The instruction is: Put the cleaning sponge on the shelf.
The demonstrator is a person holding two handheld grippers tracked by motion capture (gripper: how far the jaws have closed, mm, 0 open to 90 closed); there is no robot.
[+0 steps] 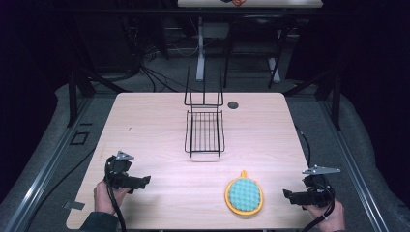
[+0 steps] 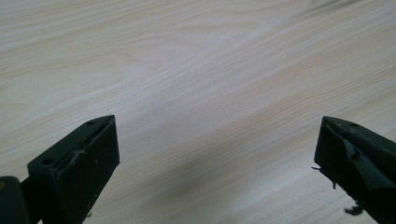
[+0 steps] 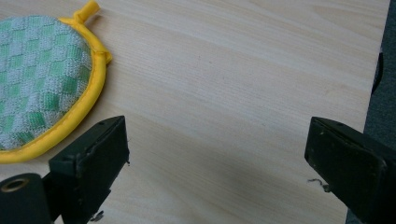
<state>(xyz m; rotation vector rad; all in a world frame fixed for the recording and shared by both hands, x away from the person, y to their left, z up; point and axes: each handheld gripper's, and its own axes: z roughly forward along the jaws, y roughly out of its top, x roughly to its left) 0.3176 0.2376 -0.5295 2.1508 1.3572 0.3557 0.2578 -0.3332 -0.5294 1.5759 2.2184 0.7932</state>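
Observation:
A round green-checked pot holder with a yellow rim and loop lies flat near the table's front edge, right of centre. A black wire rack stands in the middle of the table, its tall back end toward the far side. My right gripper rests low at the front right, jaws wide apart, with bare wood between them; the pot holder lies just left of its left jaw. My left gripper sits at the front left, open over bare wood.
The light wooden table has a small dark round cap near its far edge. The table's right edge lies close to my right gripper. Dark floor, cables and stand legs surround the table.

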